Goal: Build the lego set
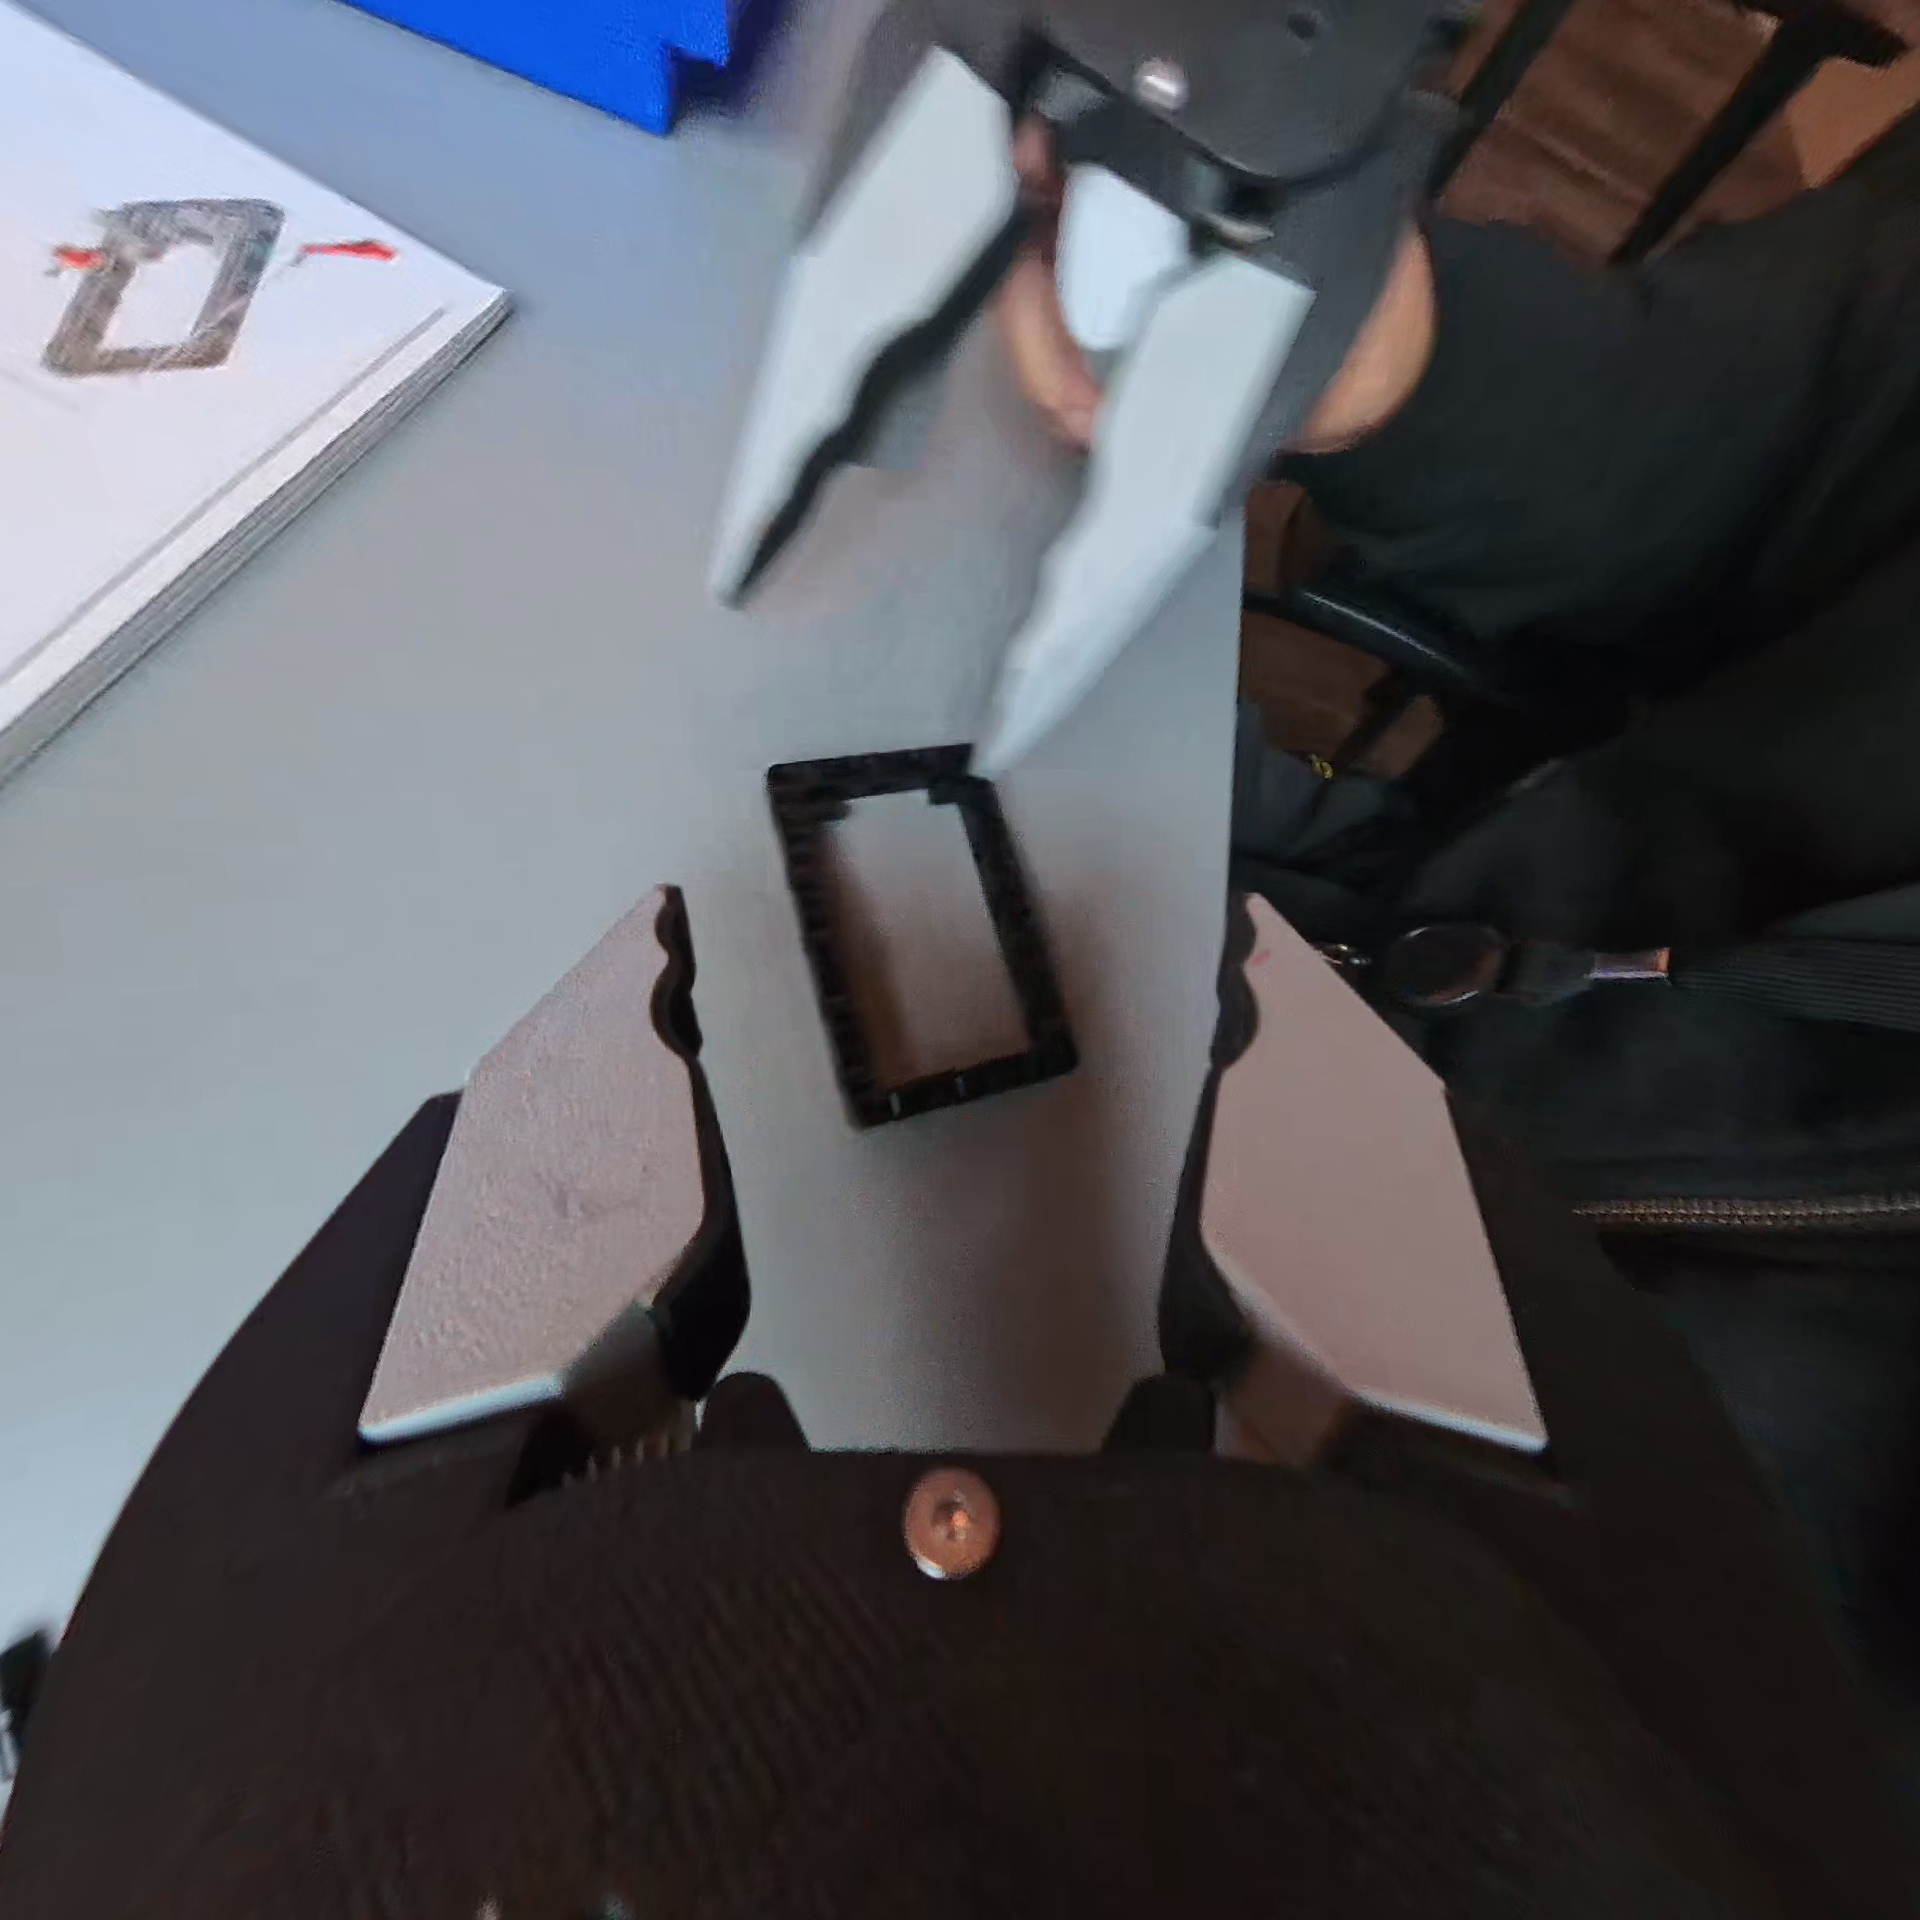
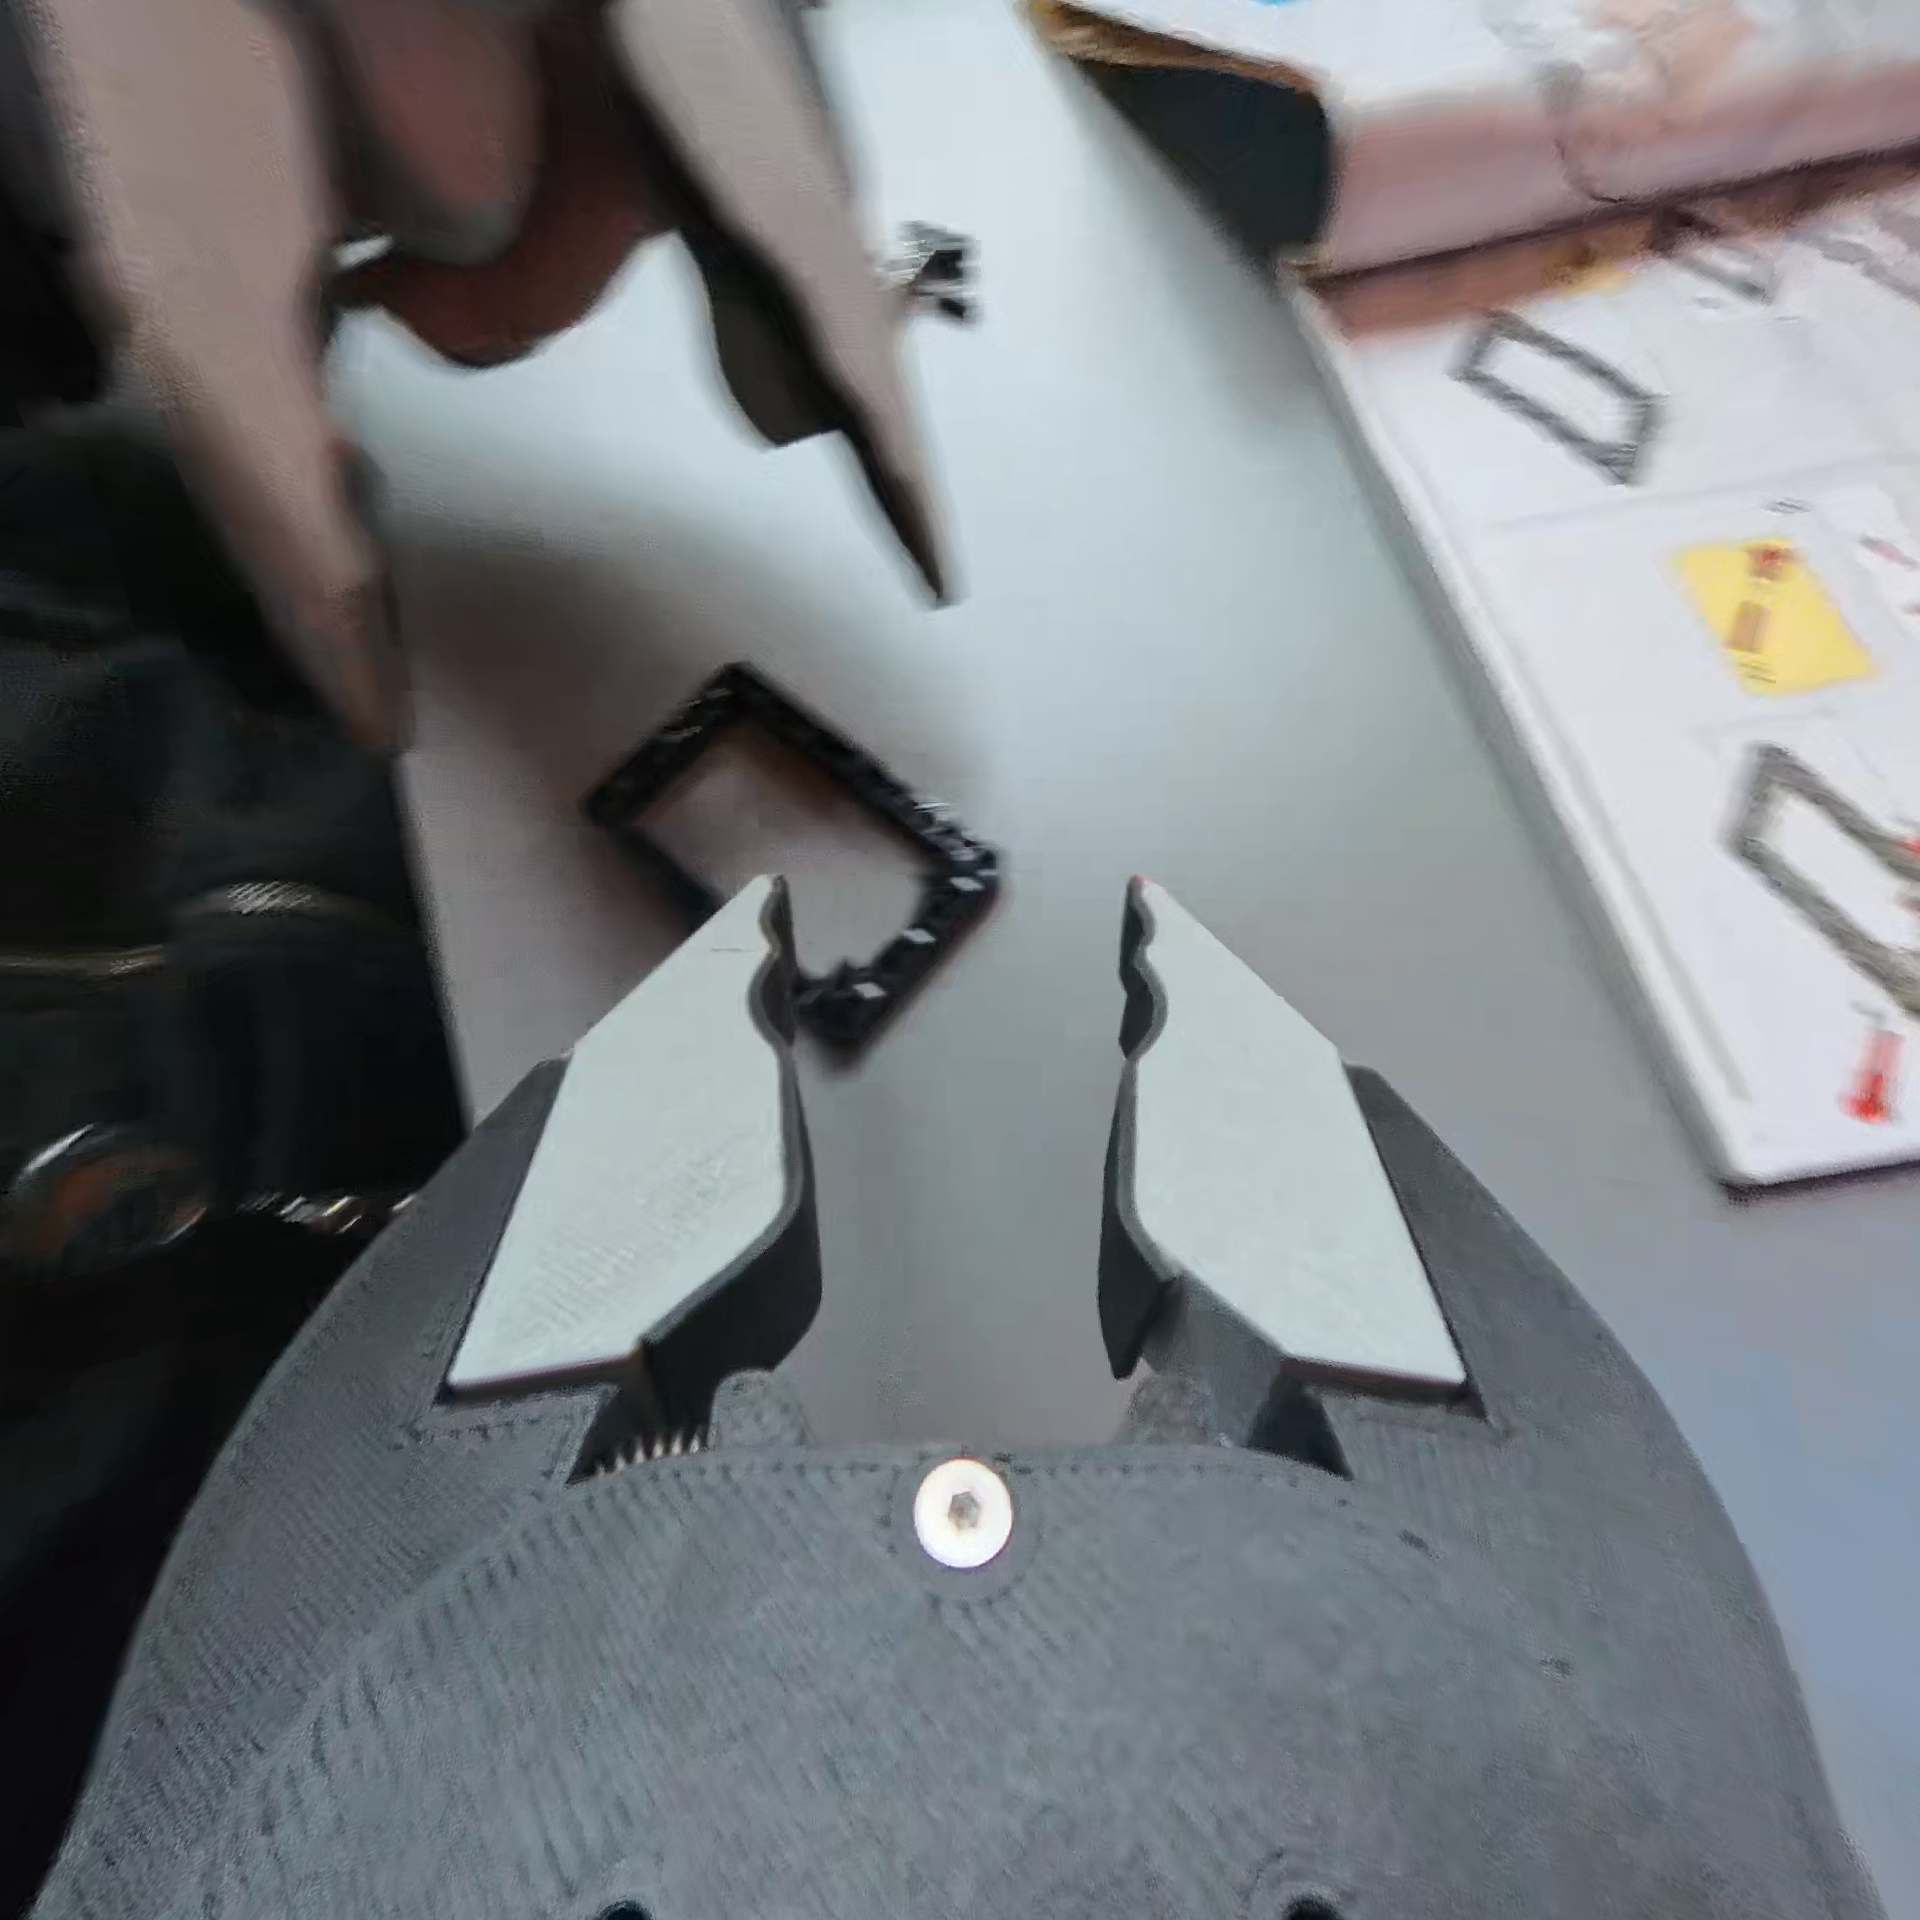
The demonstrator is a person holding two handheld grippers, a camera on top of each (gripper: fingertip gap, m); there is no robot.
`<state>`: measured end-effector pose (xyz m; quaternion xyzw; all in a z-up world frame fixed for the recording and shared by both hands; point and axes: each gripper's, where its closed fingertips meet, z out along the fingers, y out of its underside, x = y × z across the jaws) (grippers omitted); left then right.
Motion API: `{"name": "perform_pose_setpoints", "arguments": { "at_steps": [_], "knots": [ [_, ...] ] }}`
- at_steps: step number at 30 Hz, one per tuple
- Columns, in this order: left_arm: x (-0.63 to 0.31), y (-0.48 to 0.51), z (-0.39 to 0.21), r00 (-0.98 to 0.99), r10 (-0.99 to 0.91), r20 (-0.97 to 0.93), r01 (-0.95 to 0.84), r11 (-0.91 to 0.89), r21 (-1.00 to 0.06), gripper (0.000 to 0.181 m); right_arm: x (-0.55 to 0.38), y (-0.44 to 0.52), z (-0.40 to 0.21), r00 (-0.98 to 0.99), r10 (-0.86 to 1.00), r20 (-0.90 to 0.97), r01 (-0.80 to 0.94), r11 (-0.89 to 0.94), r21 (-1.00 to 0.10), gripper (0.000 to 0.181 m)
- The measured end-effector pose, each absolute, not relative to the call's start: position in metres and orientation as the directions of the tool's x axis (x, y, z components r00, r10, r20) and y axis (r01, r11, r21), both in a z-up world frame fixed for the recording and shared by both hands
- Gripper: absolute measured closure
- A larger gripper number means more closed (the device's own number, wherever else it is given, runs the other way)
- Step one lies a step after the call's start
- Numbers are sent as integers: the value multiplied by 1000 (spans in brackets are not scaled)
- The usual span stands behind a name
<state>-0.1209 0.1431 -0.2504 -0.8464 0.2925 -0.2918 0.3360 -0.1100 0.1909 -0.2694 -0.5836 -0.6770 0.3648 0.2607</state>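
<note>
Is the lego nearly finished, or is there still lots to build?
Just started. Done: one black frame is clipped together and lies flat on the table. In hand: nothing; the left gripper and right gripper are both open around it. Left: the booklet lies open at frame pictures, and a few loose black pieces wait farther off.

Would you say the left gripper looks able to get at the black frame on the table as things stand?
Probably yes. The left gripper is open, and the black frame lies flat on the grey table just ahead of it. Only the right gripper, one fingertip at the frame's far corner, crowds that end.
</note>
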Motion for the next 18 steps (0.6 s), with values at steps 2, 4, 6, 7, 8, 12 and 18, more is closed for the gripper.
{"name": "perform_pose_setpoints", "arguments": {
  "at_steps": [2, 4, 6, 7, 8, 12, 18],
  "knots": [
    [-126, 143, -258, 651, -664, 368, -267, -654, -708, 82, -102, 168, -282, -278, 957, -83, 636, 119, -763, 120],
    [-121, 135, -271, 629, -650, 426, -254, -690, -677, 84, -98, 172, -297, -281, 960, 12, 664, 203, -719, 124],
    [-112, 128, -275, 606, -655, 451, -227, -686, -692, 93, -102, 177, -296, -287, 957, 49, 643, 231, -730, 126],
    [-110, 129, -273, 622, -645, 444, -200, -679, -706, 83, -105, 183, -297, -275, 961, 27, 655, 208, -726, 119],
    [-110, 130, -274, 649, -636, 417, -201, -672, -713, 78, -108, 189, -297, -268, 963, 0, 663, 184, -725, 119],
    [-126, 125, -266, 764, -606, 219, -243, -586, -773, 92, -118, 211, -295, -243, 970, 27, 646, 183, -741, 122],
    [-217, 72, -254, 918, -395, 22, -210, -534, -819, 110, -121, 225, -284, -183, 973, 141, 580, 222, -784, 123]
  ]
}}
